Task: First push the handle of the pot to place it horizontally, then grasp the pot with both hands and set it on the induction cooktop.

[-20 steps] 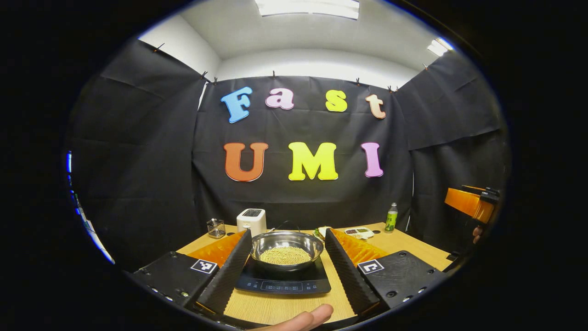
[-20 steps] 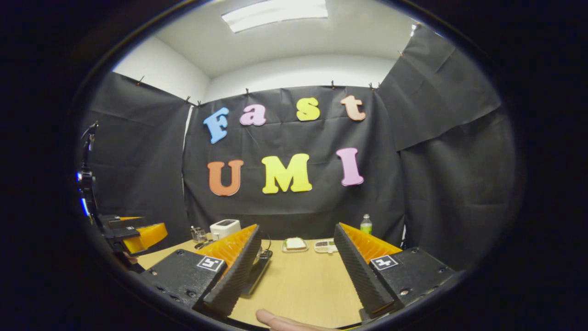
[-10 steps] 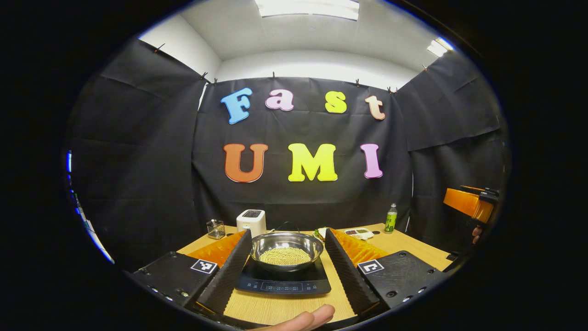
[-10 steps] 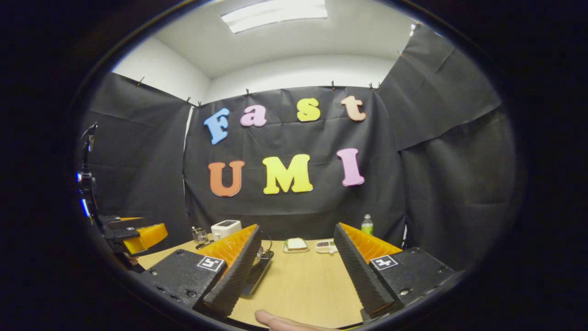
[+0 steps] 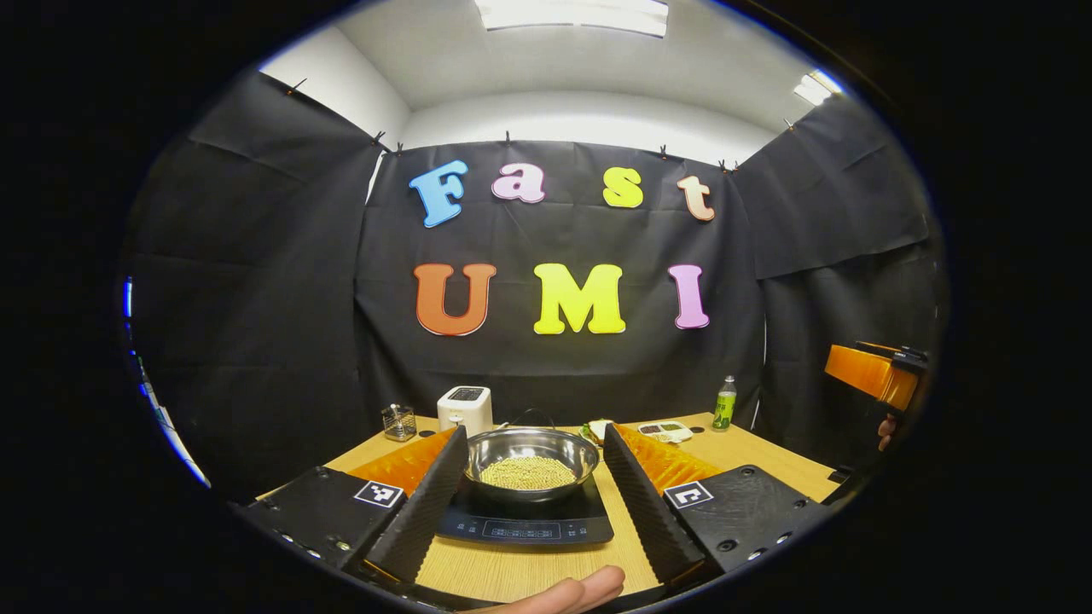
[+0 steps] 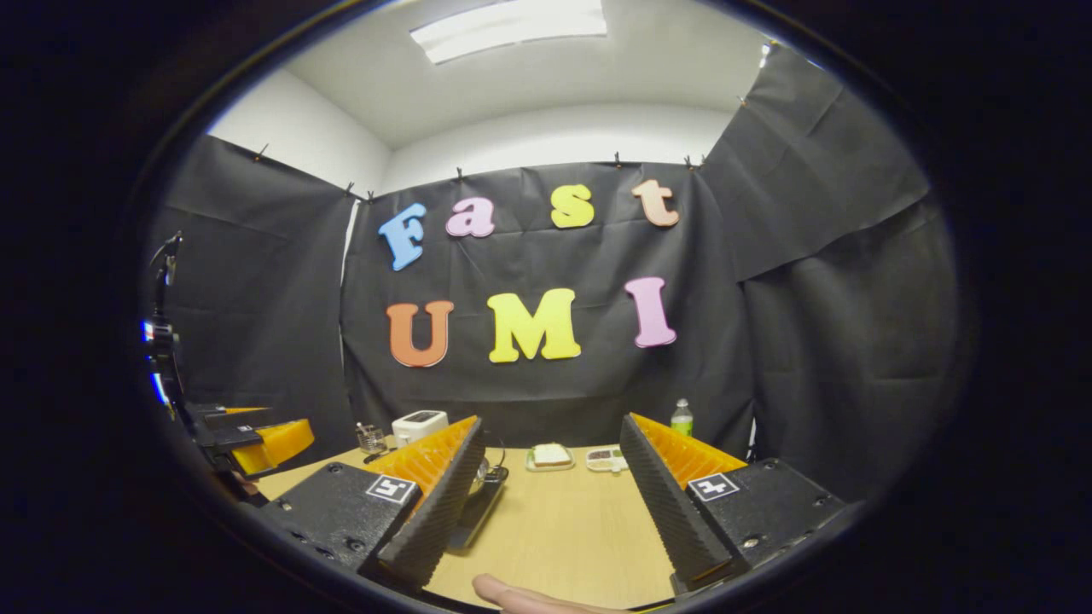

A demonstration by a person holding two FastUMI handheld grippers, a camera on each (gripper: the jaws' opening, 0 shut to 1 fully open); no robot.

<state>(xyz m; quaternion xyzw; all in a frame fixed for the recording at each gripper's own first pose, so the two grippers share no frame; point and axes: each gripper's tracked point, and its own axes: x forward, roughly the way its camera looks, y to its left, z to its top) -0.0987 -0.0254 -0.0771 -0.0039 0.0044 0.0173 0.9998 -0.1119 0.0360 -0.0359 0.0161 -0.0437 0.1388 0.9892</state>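
My left tongs (image 5: 529, 503) hang with fingers wide apart, clear of the pot (image 5: 531, 461), which sits on the cooktop (image 5: 525, 522) near the middle of the worktop (image 5: 768, 456), full of small pale grains. My right tongs (image 6: 546, 512) are also spread, holding nothing, over bare wood to the pot's right. A toaster (image 5: 466, 408) stands behind.

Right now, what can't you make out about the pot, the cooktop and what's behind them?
- Pot handle: left gripper view, not discernible; the fingers cover its sides.
- Cooktop: right gripper view, mostly behind the finger.
- Cooktop panel: markings too small.
- Food trays: contents too small.
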